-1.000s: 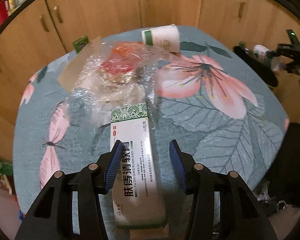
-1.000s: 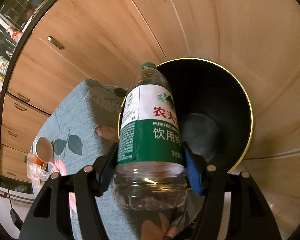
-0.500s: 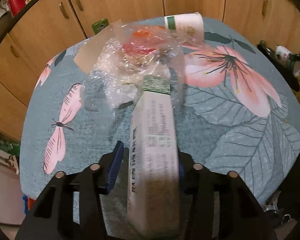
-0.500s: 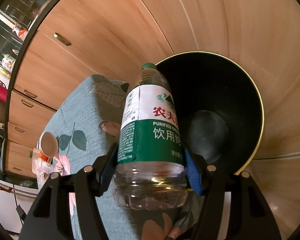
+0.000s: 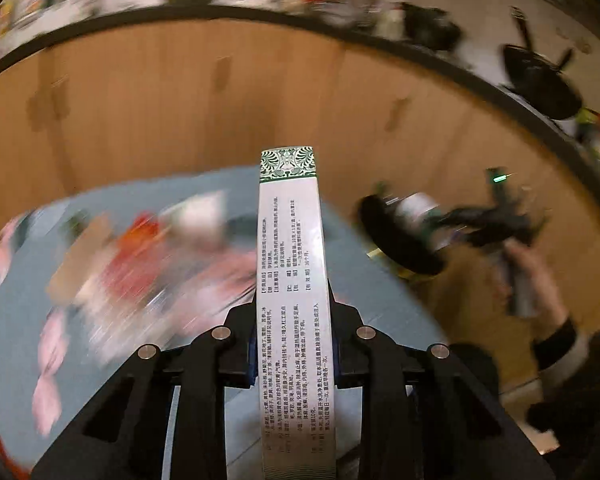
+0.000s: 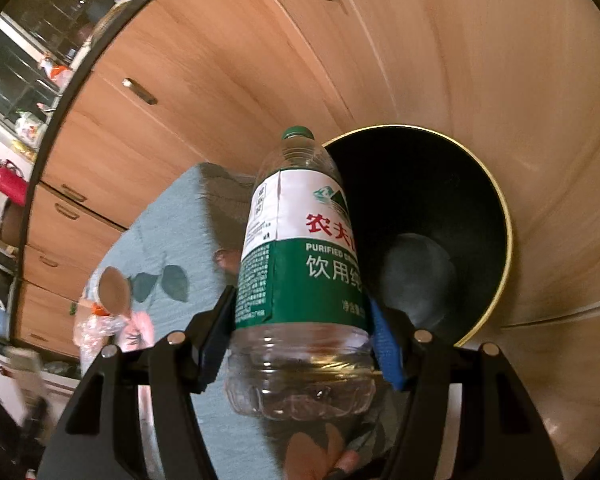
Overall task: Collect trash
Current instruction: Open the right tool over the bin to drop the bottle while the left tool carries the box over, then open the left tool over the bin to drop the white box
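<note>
Plastic bottle point(image 6: 300, 276), neck first, points beside bin point(image 6: 440, 240).

The black bin point(image 6: 428, 216) stands open-mouthed just beside the corner of the surface point(image 6: 172, 240), with wooden cabinet doors point(image 6: 440, 60) close behind it. The bottle point(image 6: 300, 264) clamped in the right tongs point(image 6: 300, 332) partly covers the mouth on the surface side; the rest of the opening shows dark and unblocked. On the surface away from the bin, blurred wrappers point(image 5: 148, 252) crowd the middle.
</note>
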Demonstrator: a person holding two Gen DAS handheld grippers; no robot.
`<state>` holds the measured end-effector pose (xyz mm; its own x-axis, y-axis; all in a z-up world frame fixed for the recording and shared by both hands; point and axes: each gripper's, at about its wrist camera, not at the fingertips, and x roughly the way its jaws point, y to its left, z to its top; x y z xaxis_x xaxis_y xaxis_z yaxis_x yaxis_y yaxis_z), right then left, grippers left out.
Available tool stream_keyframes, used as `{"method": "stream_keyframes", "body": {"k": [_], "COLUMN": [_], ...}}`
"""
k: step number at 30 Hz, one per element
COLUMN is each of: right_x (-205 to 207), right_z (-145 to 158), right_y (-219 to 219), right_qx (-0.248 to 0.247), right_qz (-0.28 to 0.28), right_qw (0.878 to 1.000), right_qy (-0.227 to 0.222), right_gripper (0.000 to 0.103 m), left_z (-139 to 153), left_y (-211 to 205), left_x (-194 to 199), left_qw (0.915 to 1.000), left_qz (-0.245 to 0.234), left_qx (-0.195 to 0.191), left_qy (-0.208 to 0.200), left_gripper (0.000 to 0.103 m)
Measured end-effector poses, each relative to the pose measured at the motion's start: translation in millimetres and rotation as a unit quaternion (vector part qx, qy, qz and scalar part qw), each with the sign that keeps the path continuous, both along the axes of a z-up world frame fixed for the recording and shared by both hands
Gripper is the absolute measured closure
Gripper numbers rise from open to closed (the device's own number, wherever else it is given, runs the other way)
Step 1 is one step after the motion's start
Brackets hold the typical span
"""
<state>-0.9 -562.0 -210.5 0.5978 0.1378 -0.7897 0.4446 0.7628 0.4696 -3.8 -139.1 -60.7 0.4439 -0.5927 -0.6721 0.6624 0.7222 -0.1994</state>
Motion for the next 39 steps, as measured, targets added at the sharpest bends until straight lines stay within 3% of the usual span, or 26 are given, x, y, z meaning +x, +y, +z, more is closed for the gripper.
{"method": "stream_keyframes", "body": {"k": [3, 6, 11, 26, 29, 31, 37, 39], "right_x": [8, 13, 17, 83, 81, 71, 11, -8], "right_z": [-10, -13, -22, -96, -88, -76, -17, -4], "right_y": [-7, -12, -22, -43, -43, -42, -25, -19], "right_qx": [-0.006, -0.016, -0.033, -0.063, -0.082, -0.100, -0.160, -0.161], "right_qz": [-0.005, -0.006, -0.014, 0.020, 0.012, -0.002, -0.035, -0.042], "right_qw": [1.000, 0.999, 0.998, 0.978, 0.978, 0.979, 0.982, 0.984], "right_qy": [0.022, 0.033, 0.050, 0.196, 0.190, 0.177, 0.094, 0.066], "right_gripper": [0.041, 0.041, 0.041, 0.040, 0.033, 0.014, 0.012, 0.006], "left_z": [11, 5, -18, -47, -51, -53, -61, -66], "left_y": [-47, -92, -146, -194, -202, -205, -249, -271], "left_x": [-1, 8, 17, 24, 29, 32, 44, 49], "left_qw": [0.9980, 0.9958, 0.9908, 0.9871, 0.9867, 0.9861, 0.9826, 0.9816], "left_qz": [-0.058, -0.091, -0.132, -0.151, -0.154, -0.157, -0.177, -0.182], "left_qx": [-0.024, -0.013, 0.003, 0.041, 0.042, 0.041, 0.037, 0.042], "left_qy": [-0.001, -0.004, 0.028, 0.032, 0.031, 0.034, 0.040, 0.037], "left_gripper": [0.080, 0.080, 0.080, 0.080, 0.080, 0.080, 0.080, 0.080]}}
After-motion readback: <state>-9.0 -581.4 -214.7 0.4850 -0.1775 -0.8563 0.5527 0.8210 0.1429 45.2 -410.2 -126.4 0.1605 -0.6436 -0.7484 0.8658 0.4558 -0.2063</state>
